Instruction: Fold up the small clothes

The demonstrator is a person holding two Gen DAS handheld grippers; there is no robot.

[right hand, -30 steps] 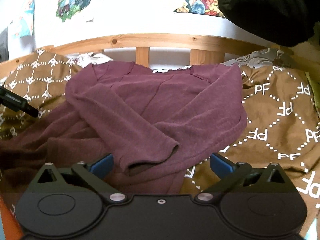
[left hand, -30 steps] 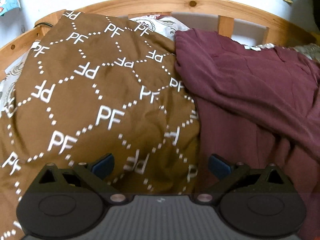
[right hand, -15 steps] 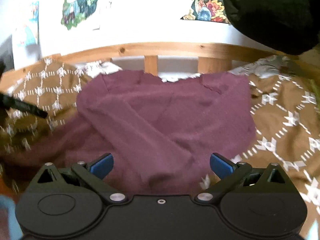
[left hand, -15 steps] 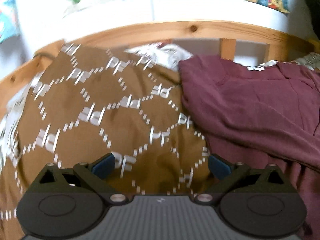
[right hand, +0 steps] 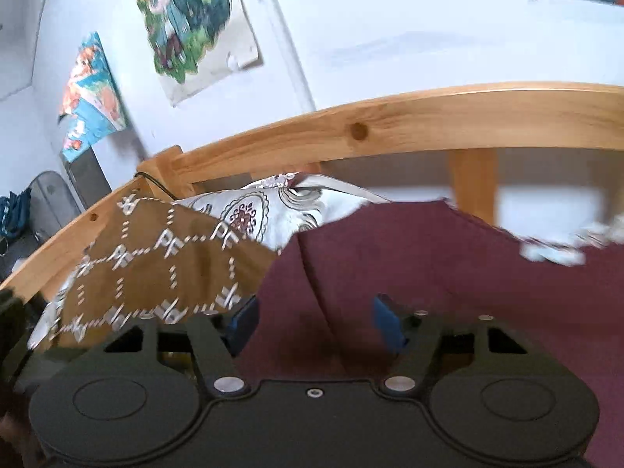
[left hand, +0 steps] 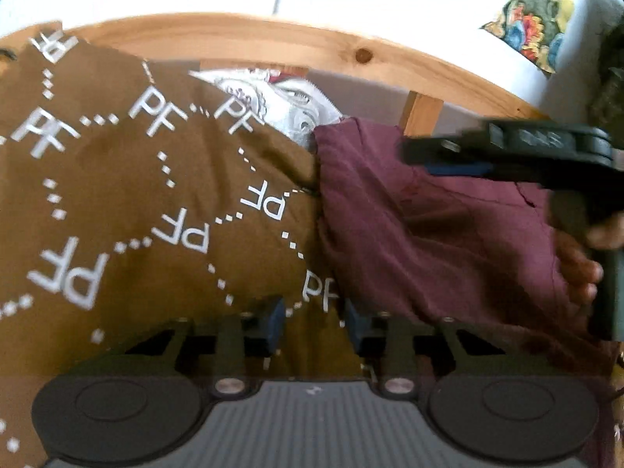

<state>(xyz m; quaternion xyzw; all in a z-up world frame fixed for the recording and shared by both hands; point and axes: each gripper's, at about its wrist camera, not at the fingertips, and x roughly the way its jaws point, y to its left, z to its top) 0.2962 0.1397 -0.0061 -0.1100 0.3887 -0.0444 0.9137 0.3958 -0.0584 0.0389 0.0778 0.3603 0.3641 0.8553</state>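
A maroon sweater [left hand: 436, 234] lies on a brown bedspread printed with white "PF" letters [left hand: 128, 202]. My left gripper [left hand: 314, 321] hangs over the spot where the sweater's left edge meets the bedspread; its jaws are partly closed with a narrow gap and hold nothing. My right gripper [right hand: 314, 321] is open over the sweater's upper left shoulder [right hand: 390, 273], with maroon cloth between its fingers but not pinched. In the left wrist view the right gripper [left hand: 507, 152] reaches across the sweater from the right, with the hand that holds it.
A curved wooden bed rail [right hand: 390, 128] runs behind the sweater, with a patterned white pillow [right hand: 273, 210] under it. The white wall above has cartoon posters [right hand: 187, 19]. The bedspread also shows in the right wrist view [right hand: 156, 265], to the left of the sweater.
Both grippers moved toward the sweater's upper left corner. The left jaws narrowed from wide open to a small gap. The right gripper swung left and now shows in the left wrist view.
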